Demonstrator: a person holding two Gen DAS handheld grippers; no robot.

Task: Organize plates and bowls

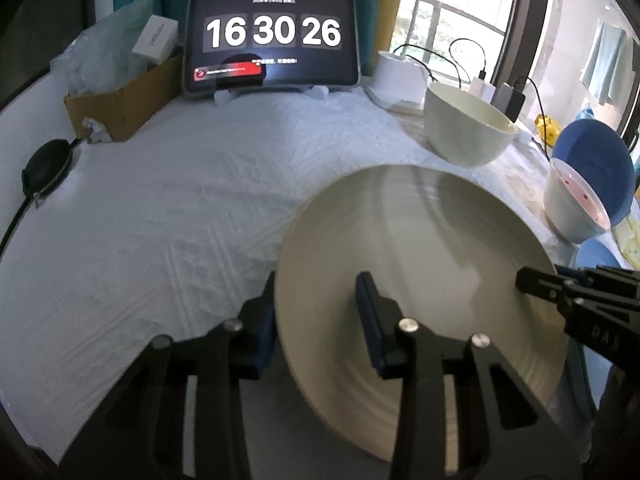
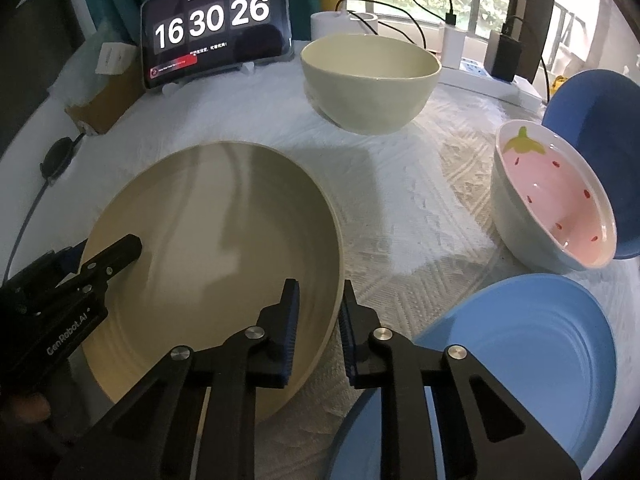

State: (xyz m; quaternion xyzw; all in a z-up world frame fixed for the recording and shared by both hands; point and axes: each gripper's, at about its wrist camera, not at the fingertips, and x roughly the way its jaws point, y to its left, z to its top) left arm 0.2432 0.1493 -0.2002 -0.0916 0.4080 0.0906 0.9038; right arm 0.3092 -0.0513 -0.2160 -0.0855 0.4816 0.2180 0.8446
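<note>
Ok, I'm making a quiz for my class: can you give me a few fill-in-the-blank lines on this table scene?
1. Both hand-held grippers straddle the rim of the ____ plate.
2. The pink bowl is painted like a ____.
3. The tablet shows a ____.
4. The plate nearest the right hand-held gripper, to its right, is ____.

Missing words: beige; strawberry; clock; blue
</note>
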